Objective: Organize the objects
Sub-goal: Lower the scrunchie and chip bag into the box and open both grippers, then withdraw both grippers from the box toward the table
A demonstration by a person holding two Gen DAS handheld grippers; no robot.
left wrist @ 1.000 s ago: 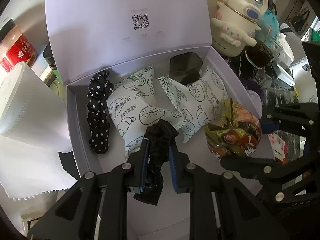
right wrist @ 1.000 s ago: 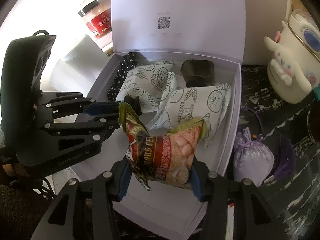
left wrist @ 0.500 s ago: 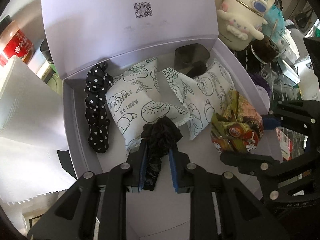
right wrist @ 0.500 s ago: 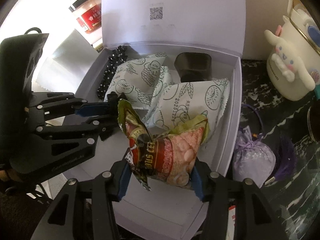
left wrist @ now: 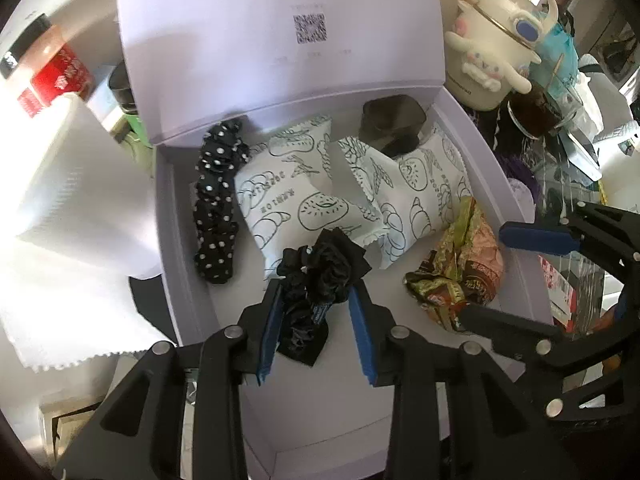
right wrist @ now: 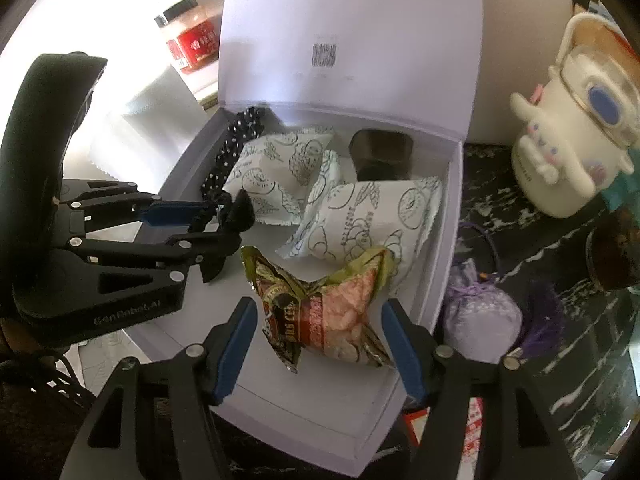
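Observation:
A lilac box (left wrist: 176, 240) (right wrist: 444, 280) stands open with its lid up. Inside lie a polka-dot scrunchie (left wrist: 214, 204) (right wrist: 236, 140), two white snack packs (left wrist: 296, 200) (right wrist: 360, 220), a dark cube (left wrist: 390, 124) (right wrist: 380, 152), a black scrunchie (left wrist: 320, 280) (right wrist: 236, 216) and a green-red snack bag (left wrist: 460, 272) (right wrist: 324, 312). My left gripper (left wrist: 318, 332) (right wrist: 196, 224) is open, its pads either side of the black scrunchie lying on the box floor. My right gripper (right wrist: 320, 352) (left wrist: 508, 280) is open around the snack bag, which rests in the box.
A white paper towel roll (left wrist: 76, 184) and a red-labelled jar (left wrist: 44, 76) (right wrist: 196, 44) stand left of the box. A cream character pot (left wrist: 496, 36) (right wrist: 568, 148) stands at the right. A lilac sachet (right wrist: 480, 312) lies on the dark marbled counter.
Both grippers have opened. The left let go of the black scrunchie and the right let go of the snack bag; both now lie in the box.

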